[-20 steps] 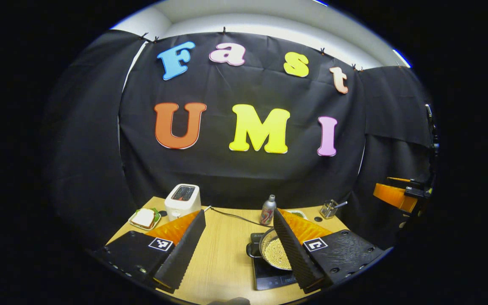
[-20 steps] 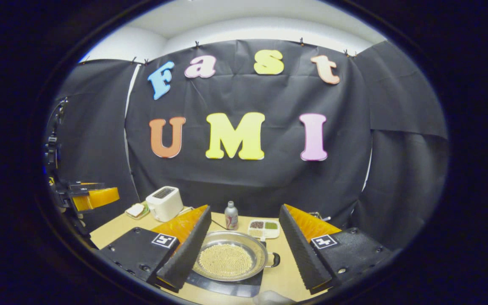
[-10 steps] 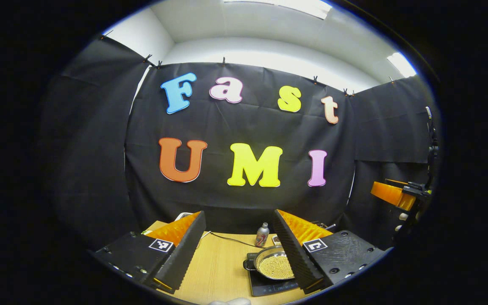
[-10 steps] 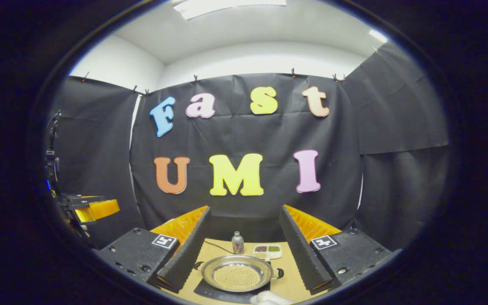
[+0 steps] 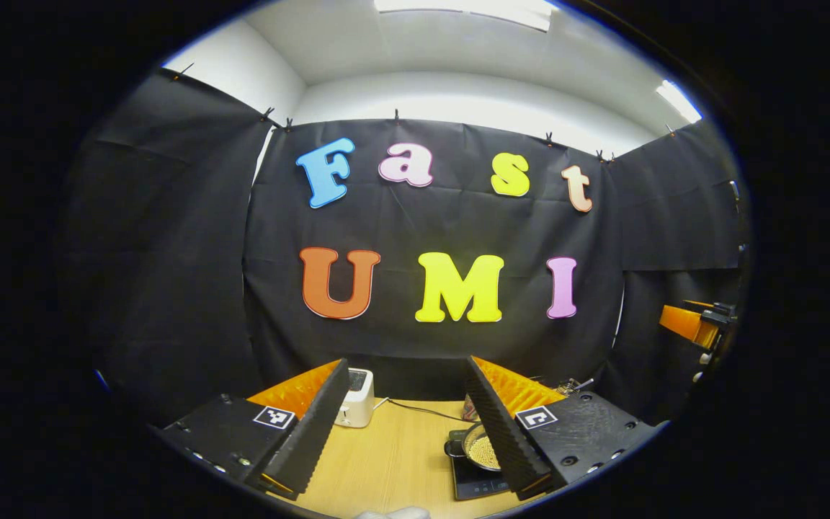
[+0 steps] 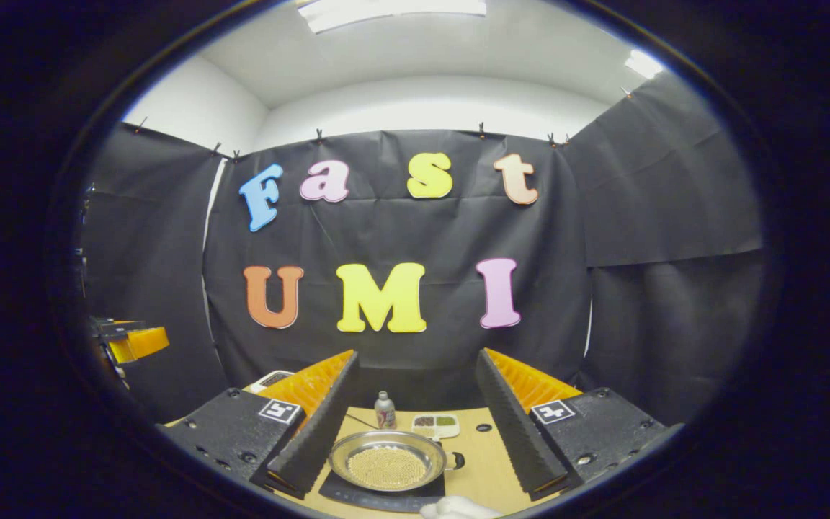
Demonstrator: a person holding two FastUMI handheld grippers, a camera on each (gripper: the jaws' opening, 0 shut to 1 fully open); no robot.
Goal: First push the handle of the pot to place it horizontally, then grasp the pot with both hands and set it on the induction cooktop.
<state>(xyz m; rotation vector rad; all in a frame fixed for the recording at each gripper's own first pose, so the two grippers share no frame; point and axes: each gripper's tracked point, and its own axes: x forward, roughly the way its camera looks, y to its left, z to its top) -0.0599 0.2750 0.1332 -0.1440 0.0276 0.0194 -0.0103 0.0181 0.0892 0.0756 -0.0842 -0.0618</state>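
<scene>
Nearest to my right-hand camera, my right gripper [image 6: 415, 440] has its two black ribbed fingers spread wide, holding nothing. Between them, just past the tips, I see the shallow round steel pot filled with small pale beads [image 6: 386, 465] sitting on the flat black induction cooktop [image 6: 357, 497], its short black side handle [image 6: 456, 460] pointing out to the right of the rim. The cooktop lies on the light wooden worktop [image 6: 483, 468]. A pale knuckle of a hand [image 6: 451, 509] shows at the very bottom edge.

On the other side, my left gripper [image 5: 408, 432] is likewise spread apart and empty, raised over bare wood. In the left gripper view the pot [image 5: 481, 450] is partly hidden behind my right-side finger, resting on the cooktop [image 5: 472, 486], with a black handle [image 5: 452, 448] sticking out towards the middle of the worktop [image 5: 386, 468].

Farther back in the right gripper view stand a small silver bottle with a red label [image 6: 385, 411] and a white divided tray holding dark and green fillings [image 6: 435, 424], the two near each other behind the pot. In the left gripper view a white toaster [image 5: 357, 398] stands beyond the left finger, with a thin dark cable [image 5: 422, 411] trailing across the wood from it.

Far off at the edge of each view I can see the other gripper's orange body, to the right [image 5: 689, 324] from the left camera, to the left [image 6: 134, 342] from the right one.
</scene>
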